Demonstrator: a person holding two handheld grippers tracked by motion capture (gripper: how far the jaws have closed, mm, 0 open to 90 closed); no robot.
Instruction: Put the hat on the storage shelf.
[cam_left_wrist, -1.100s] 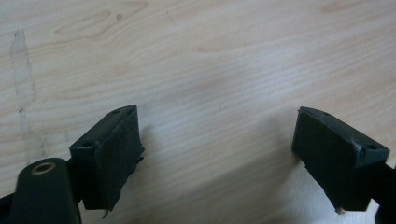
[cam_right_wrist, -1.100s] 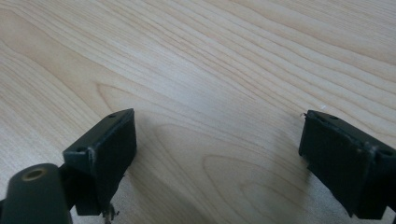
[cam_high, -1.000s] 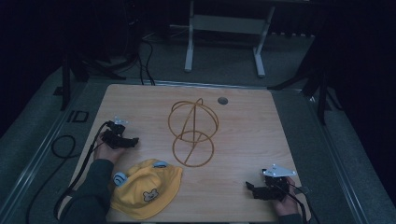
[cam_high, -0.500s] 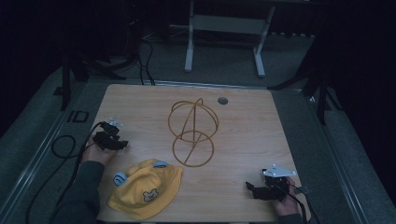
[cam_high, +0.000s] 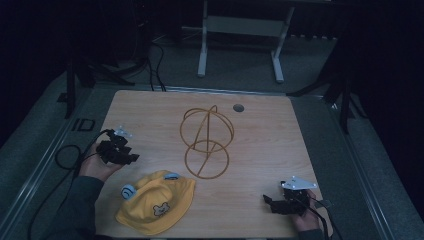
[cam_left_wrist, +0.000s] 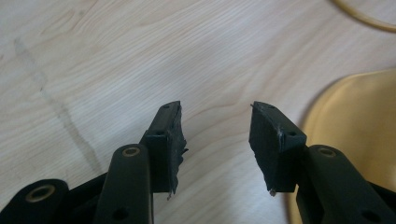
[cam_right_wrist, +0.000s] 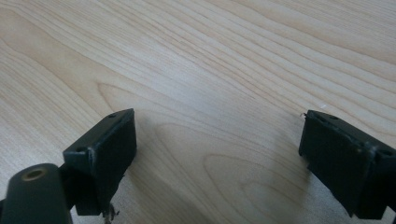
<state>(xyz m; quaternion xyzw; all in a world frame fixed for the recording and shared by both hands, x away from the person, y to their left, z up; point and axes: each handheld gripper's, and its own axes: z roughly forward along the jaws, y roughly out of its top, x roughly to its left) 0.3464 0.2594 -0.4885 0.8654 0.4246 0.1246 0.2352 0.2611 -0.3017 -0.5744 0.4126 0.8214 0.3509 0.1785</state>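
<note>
A yellow child's cap with blue ears and a bear patch lies near the table's front left; its edge shows at the right of the left gripper view. A gold wire stand made of rings stands mid-table. My left gripper is held at the table's left edge, above the cap and apart from it. Its jaws are open with bare wood between them. My right gripper rests low at the front right, open wide over bare wood.
A small dark round grommet sits in the wooden table near its far edge. Cables trail off the left side. A white desk frame stands on the floor beyond.
My left gripper drifted left and slightly toward the table's left edge, then moved back a little nearer the cap. The right gripper stayed put.
</note>
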